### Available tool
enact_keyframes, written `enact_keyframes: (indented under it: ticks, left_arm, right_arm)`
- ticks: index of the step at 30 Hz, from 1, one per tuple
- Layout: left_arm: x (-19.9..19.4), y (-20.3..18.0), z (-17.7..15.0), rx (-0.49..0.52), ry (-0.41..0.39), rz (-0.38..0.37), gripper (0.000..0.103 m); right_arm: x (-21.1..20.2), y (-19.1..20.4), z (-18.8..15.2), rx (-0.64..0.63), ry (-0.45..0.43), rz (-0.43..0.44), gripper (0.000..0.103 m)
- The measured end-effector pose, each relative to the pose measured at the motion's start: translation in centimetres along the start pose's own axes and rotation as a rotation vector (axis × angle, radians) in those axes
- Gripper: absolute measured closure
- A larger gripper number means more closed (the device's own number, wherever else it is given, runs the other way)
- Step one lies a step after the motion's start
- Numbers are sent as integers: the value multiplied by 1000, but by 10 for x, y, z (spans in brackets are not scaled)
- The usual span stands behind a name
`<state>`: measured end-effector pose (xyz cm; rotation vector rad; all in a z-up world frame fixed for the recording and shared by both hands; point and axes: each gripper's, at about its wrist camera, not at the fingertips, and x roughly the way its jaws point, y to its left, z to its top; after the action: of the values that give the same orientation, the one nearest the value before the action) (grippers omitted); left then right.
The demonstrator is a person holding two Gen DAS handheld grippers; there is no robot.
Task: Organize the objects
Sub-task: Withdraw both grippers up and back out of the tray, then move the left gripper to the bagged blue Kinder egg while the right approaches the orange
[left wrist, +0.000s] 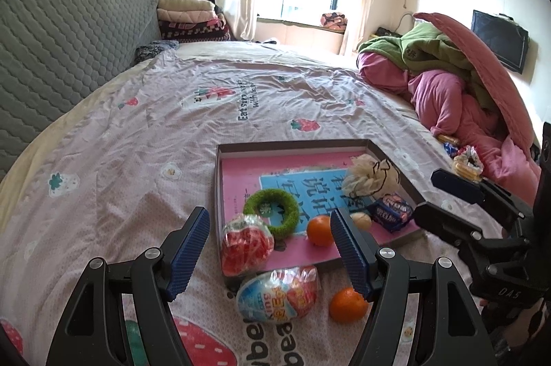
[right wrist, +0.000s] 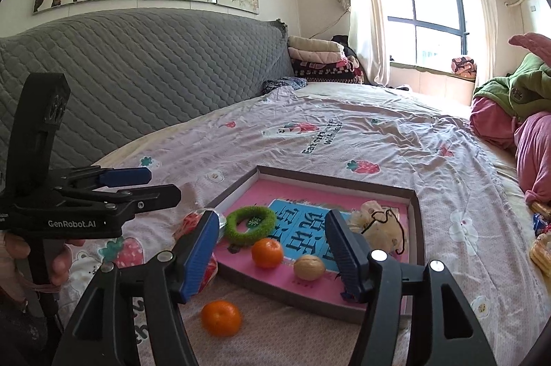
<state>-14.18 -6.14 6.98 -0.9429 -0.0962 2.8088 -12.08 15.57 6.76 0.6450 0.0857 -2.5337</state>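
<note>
A shallow brown-rimmed tray with a pink book inside lies on the bed. In it are a green fuzzy ring, an orange, a walnut, a cream rope toy and a blue snack packet. A red wrapped snack sits on the tray's near corner. A blue-and-red wrapped egg and a second orange lie on the bedsheet in front. My left gripper is open above these. My right gripper is open over the tray's near edge.
The bed has a pink strawberry-print sheet. A grey quilted headboard stands at the left. A heap of pink and green bedding fills the right side. Several snack packets lie beside it.
</note>
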Motion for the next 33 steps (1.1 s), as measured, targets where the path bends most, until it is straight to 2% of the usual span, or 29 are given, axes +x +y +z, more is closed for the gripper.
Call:
enact_keyframes:
  ticks: [7,14,21,33]
  left_arm:
    - [1,5,-18,-4,32,5,29]
    - [5,10,-36,-14,74,10,29]
    - [17,15,-52,-41,134,-5,29]
    - [39,19,-64,-67,179,-41,29]
  right_arm:
    - [-6,2,-18,27,33,7,39]
    - [-2,16,-34,-11,81,6,39]
    - [10,32,-54,-50,158,26,39]
    - [25,41,-72,-82,224,40,39]
